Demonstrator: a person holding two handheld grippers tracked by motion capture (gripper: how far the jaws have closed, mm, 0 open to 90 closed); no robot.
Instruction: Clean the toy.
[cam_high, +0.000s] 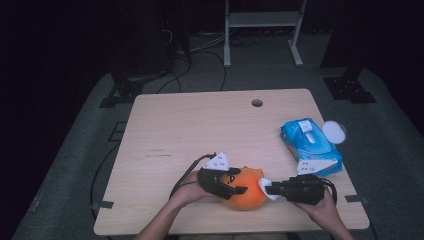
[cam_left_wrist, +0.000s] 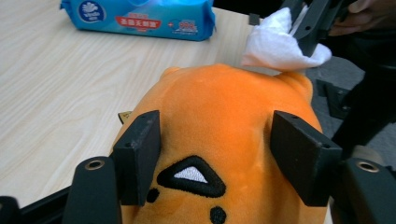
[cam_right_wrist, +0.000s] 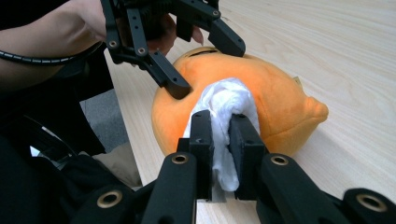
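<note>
Count: one orange plush toy (cam_high: 244, 192), one white wipe (cam_high: 265, 188), one blue wipe pack (cam_high: 311, 144), one white round lid (cam_high: 334, 132), two hand-held grippers.

Location: the plush toy lies on the table (cam_high: 200, 125) near its front edge, slightly right of centre.

Left gripper (cam_left_wrist: 217, 158): the jaws stand partly apart, one on each side of the toy's embroidered face end. In the left gripper view both pads lie against the plush and the toy sits clamped between them. The person's left hand (cam_high: 187, 192) carries this gripper from the front edge.

Right gripper (cam_right_wrist: 220, 144): the jaws stand close together and pinch the white wipe. In the right gripper view the bunched end of the wipe projects beyond the pads and presses on the toy's orange surface, just beside one finger (cam_right_wrist: 170, 77) of the left gripper. The person's right hand (cam_high: 325, 207) carries this gripper near the front right corner.

Surroundings: the blue wipe pack lies near the right edge of the table, well apart from the toy. The white round lid sits at the right edge, just beside the pack. A cable hole (cam_high: 257, 103) is near the back edge. Nothing lies between the pack and the toy.
</note>
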